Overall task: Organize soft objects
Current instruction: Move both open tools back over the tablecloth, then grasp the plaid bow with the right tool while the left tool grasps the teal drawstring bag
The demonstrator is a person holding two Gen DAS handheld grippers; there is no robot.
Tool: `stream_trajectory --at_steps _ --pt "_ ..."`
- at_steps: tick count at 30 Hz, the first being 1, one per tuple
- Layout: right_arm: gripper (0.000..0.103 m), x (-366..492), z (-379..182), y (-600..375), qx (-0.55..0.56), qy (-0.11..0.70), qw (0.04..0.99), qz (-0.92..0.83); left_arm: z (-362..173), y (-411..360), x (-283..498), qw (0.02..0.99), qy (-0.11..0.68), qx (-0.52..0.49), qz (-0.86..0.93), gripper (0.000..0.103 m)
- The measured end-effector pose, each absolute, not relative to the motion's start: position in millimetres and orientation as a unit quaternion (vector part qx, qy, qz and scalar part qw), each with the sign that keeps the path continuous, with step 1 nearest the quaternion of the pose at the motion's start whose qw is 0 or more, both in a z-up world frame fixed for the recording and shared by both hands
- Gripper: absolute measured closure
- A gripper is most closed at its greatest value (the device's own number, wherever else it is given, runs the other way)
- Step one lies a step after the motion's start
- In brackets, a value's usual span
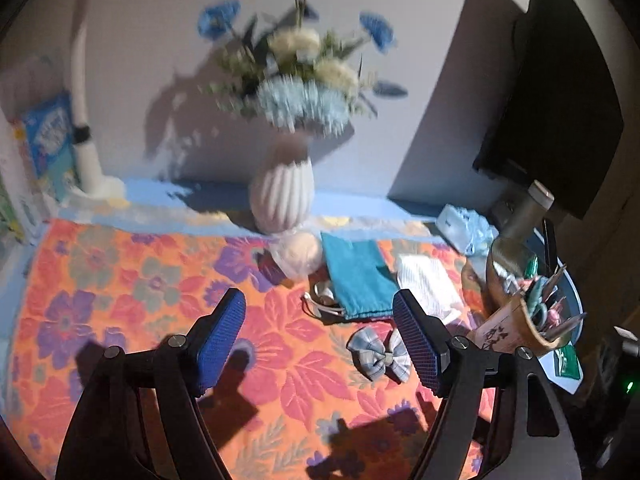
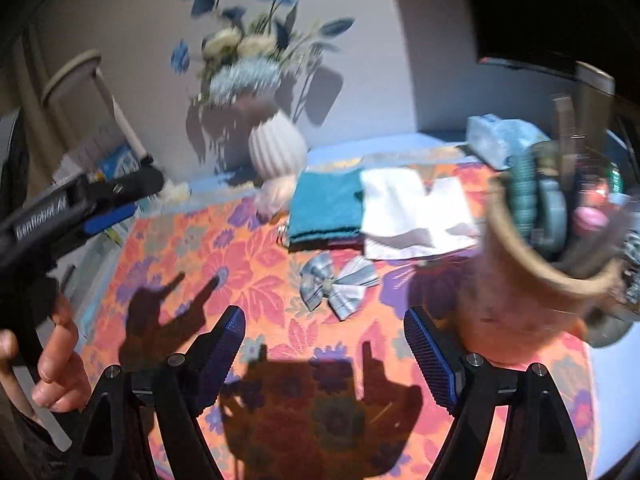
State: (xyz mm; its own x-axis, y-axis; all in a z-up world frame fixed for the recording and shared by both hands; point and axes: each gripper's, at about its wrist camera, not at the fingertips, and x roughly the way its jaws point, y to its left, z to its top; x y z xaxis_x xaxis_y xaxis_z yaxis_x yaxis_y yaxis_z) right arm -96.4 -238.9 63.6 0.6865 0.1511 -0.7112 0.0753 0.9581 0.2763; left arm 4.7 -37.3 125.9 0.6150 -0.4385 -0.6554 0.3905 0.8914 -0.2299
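Soft objects lying in a loose row on a table (image 1: pixel 120 280) covered by an orange floral cloth, seen first from the left wrist: teal folded cloth (image 1: pixel 356 276) sitting just right of a pale round cushion-like ball (image 1: pixel 300 256), white folded cloth (image 1: pixel 428 284) lying just right of the teal one, grey plaid bow (image 1: pixel 380 354) resting nearer the camera, apart from both cloths. Left claw (image 1: pixel 320 344) hovering above the table, jaws standing wide apart, gripping nothing. White ribbed vase (image 1: pixel 284 196) of blue and cream flowers standing behind the ball, blurred. Wooden holder (image 1: pixel 516 328) crammed with pens and scissors standing at far right.

Moving to the right wrist view: right claw (image 2: pixel 324 356) hanging over the table (image 2: pixel 160 248), jaws spread wide and just opening further, nothing between them. Bow (image 2: pixel 338 284) lying ahead of the claw; teal cloth (image 2: pixel 326 208) and white cloth (image 2: pixel 408 212) lying beyond it, edges touching. Holder (image 2: pixel 536 264) looming blurred at right. Left claw (image 2: pixel 108 214) reaching in from the left edge, a person's hand (image 2: pixel 52 360) gripping its handle.
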Motion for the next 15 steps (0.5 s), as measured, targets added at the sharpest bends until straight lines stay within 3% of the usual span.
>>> stream_trajectory --at_steps 4,6,15 --pt "0.023 -68 34 -226 0.124 0.419 0.899 0.011 87 -59 36 0.868 0.422 -0.04 -0.258 0.035" --pt "0.023 -58 23 -224 0.119 0.423 0.898 0.004 67 -67 48 0.849 0.449 -0.054 -0.275 0.045" --pt "0.023 -24 -8 -228 0.118 0.441 0.89 -0.002 14 -88 81 0.784 0.515 -0.142 -0.315 0.049"
